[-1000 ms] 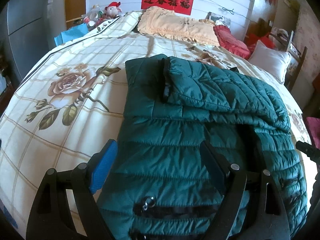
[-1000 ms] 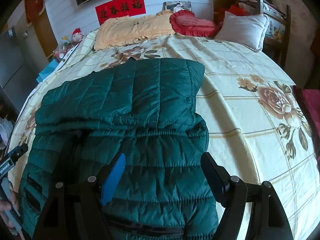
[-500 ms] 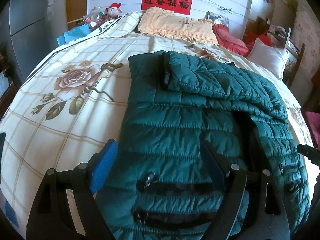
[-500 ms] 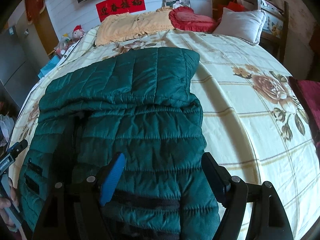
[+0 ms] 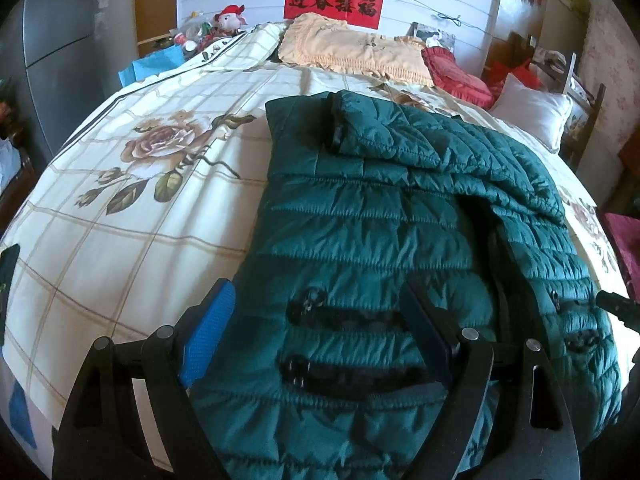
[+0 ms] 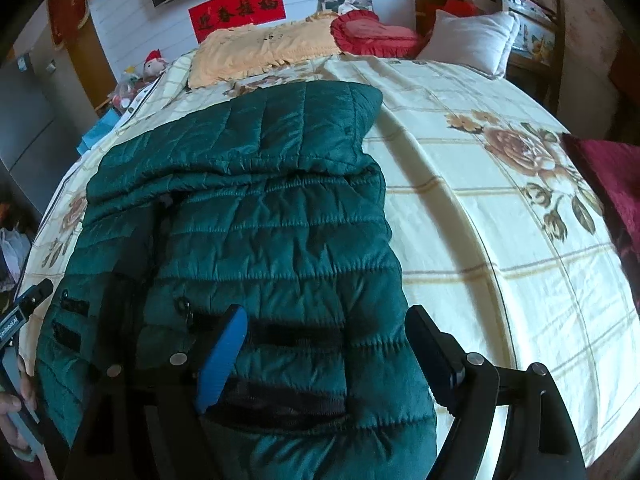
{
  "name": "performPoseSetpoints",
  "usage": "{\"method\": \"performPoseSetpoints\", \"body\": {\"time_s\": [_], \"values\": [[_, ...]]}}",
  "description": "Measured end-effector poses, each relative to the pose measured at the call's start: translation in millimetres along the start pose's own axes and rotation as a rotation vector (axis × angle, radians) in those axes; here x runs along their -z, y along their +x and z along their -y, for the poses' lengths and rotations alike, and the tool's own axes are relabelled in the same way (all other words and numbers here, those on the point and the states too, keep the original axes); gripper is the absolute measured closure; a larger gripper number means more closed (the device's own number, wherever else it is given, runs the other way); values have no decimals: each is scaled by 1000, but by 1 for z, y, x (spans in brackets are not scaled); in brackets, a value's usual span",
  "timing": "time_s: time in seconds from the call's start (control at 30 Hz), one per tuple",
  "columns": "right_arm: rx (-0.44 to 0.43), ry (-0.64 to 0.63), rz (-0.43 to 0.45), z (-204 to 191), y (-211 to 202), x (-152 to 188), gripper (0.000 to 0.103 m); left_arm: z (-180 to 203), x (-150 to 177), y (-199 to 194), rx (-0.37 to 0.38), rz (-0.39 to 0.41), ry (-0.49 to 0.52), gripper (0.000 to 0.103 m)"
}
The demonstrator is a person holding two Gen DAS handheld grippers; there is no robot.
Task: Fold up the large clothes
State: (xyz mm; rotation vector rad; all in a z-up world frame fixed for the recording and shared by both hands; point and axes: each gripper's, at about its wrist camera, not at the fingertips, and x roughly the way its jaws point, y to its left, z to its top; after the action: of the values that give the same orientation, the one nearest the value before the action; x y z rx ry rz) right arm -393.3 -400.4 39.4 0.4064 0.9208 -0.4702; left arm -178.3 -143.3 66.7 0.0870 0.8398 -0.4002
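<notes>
A dark green quilted jacket (image 5: 380, 240) lies on the bed (image 5: 132, 240), over a cream bedspread printed with roses, its top part folded across itself at the far end and its zip pockets at the near end. The left tool (image 5: 316, 340) hangs above the jacket's near left edge, jaws wide apart and holding nothing. The right tool (image 6: 328, 352) hangs above the near right edge, jaws just widened, gripping nothing. A yellow pillow (image 5: 352, 52) lies at the bed's far end.
</notes>
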Motion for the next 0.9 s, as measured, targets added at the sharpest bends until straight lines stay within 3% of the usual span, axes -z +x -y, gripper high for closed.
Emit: {"method": "performPoseSetpoints", "body": {"time_s": [0.9], "values": [[12, -15, -31, 3, -24, 49, 23, -19, 45, -24, 24, -49, -14, 18]]}}
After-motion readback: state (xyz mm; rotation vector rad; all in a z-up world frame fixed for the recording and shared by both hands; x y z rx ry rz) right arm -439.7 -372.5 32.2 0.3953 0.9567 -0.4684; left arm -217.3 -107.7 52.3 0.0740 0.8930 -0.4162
